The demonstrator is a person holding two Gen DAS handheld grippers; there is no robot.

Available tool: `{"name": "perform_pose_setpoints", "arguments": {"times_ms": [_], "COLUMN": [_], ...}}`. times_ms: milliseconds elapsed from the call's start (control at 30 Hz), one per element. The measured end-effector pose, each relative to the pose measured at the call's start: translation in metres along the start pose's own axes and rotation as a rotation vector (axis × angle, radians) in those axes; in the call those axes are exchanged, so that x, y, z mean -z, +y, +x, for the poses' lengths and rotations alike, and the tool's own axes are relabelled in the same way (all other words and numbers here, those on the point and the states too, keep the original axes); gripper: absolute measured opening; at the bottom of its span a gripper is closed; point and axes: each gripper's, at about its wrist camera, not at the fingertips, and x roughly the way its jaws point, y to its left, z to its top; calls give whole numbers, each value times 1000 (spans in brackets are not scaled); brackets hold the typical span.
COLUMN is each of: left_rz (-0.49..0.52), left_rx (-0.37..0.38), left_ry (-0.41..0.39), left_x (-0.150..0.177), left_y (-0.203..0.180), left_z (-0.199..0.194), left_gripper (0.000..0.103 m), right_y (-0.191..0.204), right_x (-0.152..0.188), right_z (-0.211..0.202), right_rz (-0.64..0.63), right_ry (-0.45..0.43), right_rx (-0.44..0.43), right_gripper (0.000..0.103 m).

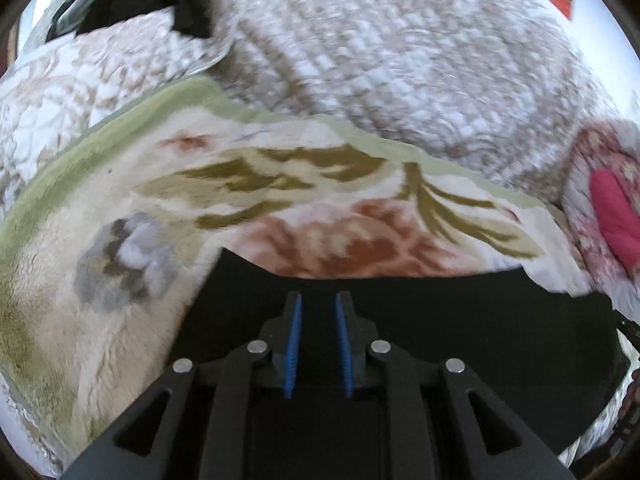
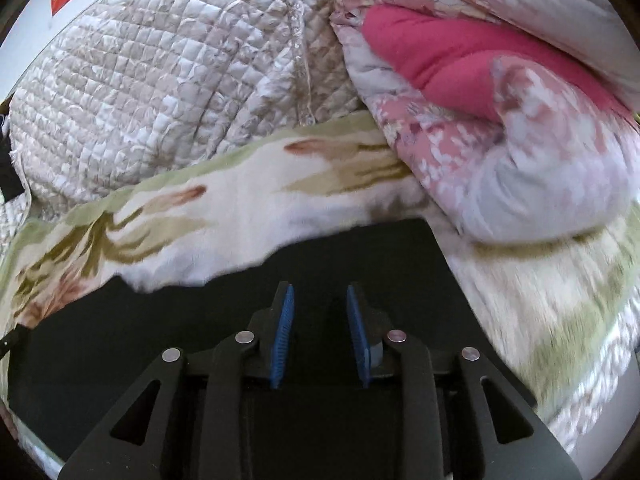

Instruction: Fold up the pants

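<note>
The black pants (image 1: 460,320) lie flat on a flowered fleece blanket (image 1: 120,280), which serves as the landmark here. At the blanket's left side, the left gripper (image 1: 318,300) hangs over the pants, its blue pads parted with nothing between them. Behind the blanket sits a quilted cover (image 1: 400,40). Farther right, the right gripper (image 2: 320,292) is also released above the pants (image 2: 120,320). A pink comforter (image 2: 500,120) rests on the blanket's right end.
</note>
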Motion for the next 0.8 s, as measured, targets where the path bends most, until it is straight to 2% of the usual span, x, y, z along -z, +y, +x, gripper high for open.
{"name": "perform_pose_setpoints", "arguments": {"times_ms": [67,100,167,233,300,400,500,633,733,800], "left_rz": [29,38,41,43,42,26,14,-18,-39,-51], "left_rx": [13,25,39,50,60,69,68,61,18,9], "left_ry": [5,15,39,55,50,61,104,50,2,-2], "left_x": [5,8,12,16,20,31,42,46,50,50], "left_y": [-7,-10,-14,-16,-17,-15,-13,-6,6,15], "left_z": [-3,-3,-3,-3,-8,-13,-9,-27,-40,-42], "left_gripper": [25,25,25,25,25,31,31,31,31,31], "right_y": [-3,-6,-13,-17,-24,-27,-18,-2,21,40], "right_x": [13,21,27,28,31,35,32,30,33,40], "right_z": [-5,-5,-10,-20,-32,-20,-35,-47,-39,-34], "right_rz": [2,-3,19,38,85,95,67,34,-25,-69], "right_ry": [19,44,46,18,-28,44,-40,-118,-75,-39], "right_rx": [27,67,54,112,68,97,114,29,-74,-140], "right_gripper": [28,29,29,30,30,31,31,31,31,31]}}
